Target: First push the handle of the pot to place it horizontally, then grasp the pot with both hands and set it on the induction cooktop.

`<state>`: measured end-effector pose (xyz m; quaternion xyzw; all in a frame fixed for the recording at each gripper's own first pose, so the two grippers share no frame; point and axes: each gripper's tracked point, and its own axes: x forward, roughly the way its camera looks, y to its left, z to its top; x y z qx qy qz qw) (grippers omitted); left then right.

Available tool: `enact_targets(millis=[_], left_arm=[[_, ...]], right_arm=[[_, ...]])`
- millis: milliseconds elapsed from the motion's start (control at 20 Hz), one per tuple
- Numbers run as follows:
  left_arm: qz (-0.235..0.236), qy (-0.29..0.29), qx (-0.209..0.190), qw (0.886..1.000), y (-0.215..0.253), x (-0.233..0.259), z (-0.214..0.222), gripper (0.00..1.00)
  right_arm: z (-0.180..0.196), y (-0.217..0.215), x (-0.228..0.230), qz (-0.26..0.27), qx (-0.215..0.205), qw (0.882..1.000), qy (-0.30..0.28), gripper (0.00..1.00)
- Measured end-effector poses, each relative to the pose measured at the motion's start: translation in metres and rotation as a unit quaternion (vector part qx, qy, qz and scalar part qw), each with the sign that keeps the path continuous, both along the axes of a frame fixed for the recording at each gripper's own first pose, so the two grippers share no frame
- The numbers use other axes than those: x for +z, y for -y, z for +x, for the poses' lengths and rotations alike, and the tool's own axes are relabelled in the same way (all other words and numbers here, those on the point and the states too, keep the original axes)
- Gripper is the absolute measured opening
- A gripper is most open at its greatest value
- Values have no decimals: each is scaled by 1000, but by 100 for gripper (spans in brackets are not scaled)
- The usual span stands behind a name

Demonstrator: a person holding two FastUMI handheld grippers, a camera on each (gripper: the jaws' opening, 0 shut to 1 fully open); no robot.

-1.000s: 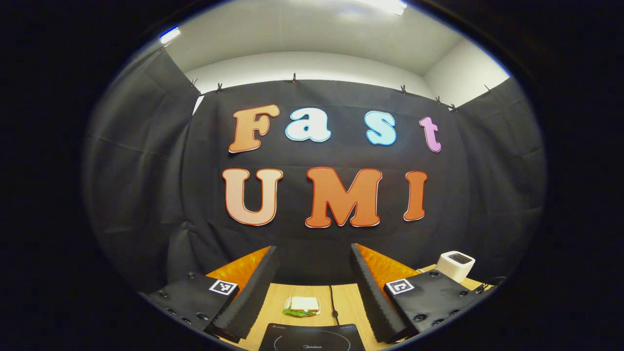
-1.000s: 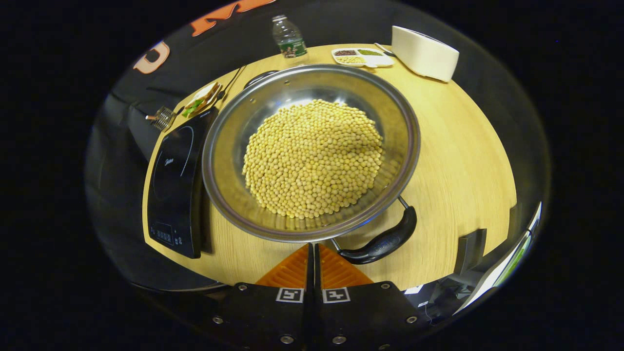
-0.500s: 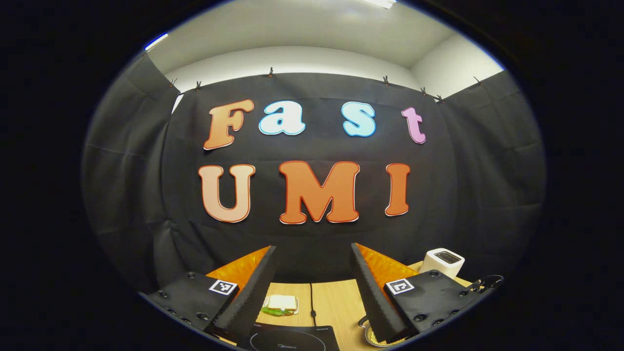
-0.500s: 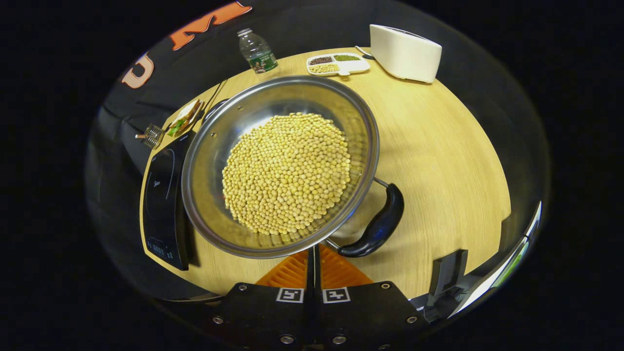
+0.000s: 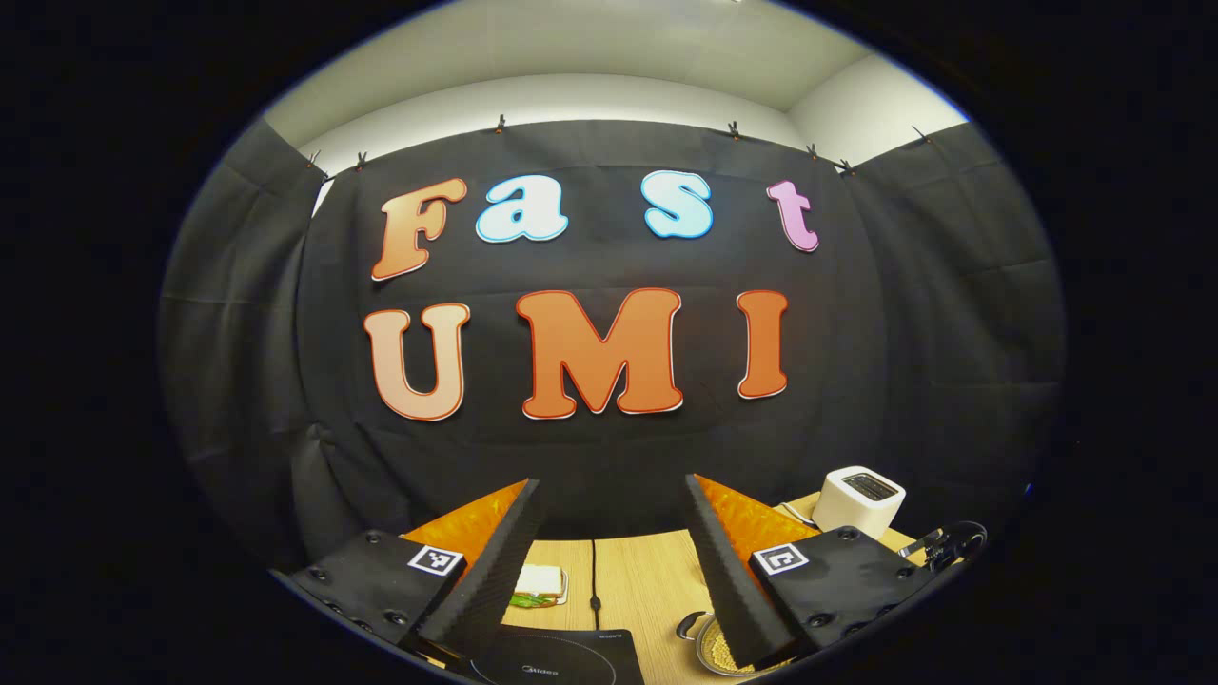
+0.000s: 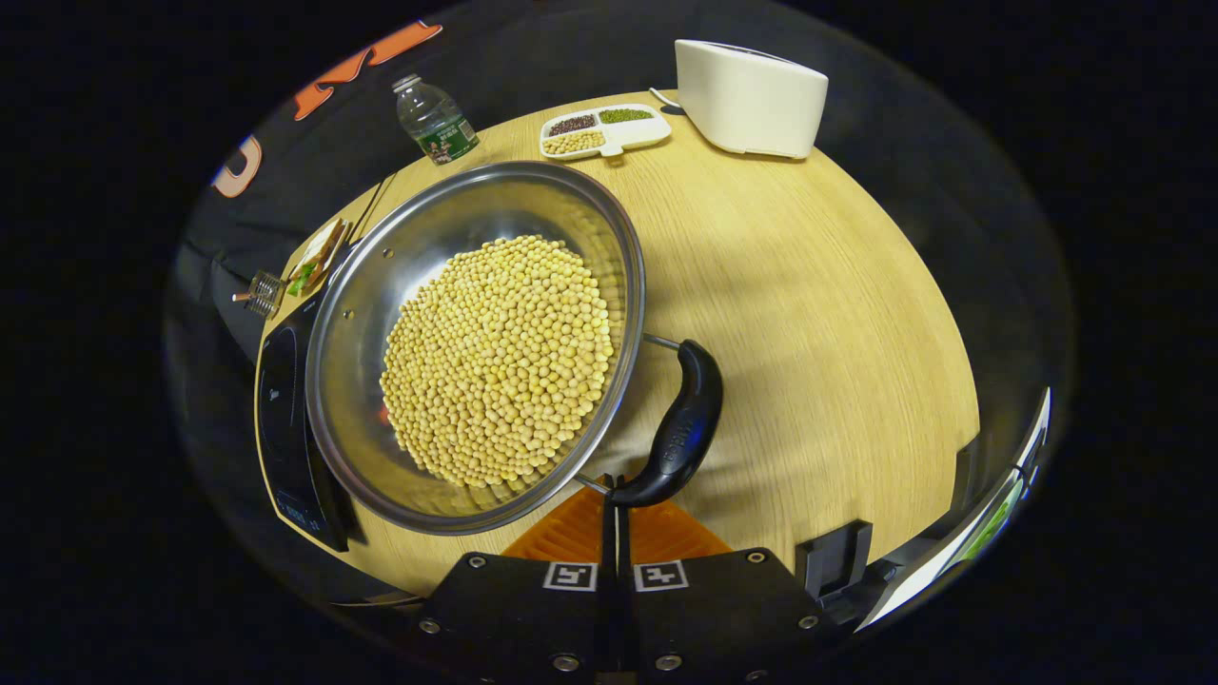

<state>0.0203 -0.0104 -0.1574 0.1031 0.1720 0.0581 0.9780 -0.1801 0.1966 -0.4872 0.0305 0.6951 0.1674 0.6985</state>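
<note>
Wooden table [image 6: 818, 285] carries steel pot [image 6: 381, 285] of soybeans [image 6: 495, 357], beside induction cooktop [image 6: 281, 419]. Right gripper [image 6: 616, 504] pressed together, tips touching the lower end of black pot handle [image 6: 680, 428]. Left gripper [image 5: 609, 533] spread wide, raised above the cooktop's near edge.

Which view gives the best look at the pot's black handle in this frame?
The right gripper view: the handle shows whole, beside the pot of beans, just ahead of the right gripper. The left gripper view catches a sliver of the pot behind one finger of the left gripper.
</note>
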Motion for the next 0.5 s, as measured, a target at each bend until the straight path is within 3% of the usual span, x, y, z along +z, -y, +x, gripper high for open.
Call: enact_targets(millis=[500], left_arm=[[-8, -42, -13, 999, 26, -32, 9, 94]], right_arm=[[60, 4, -21, -18, -4, 999, 33, 0]])
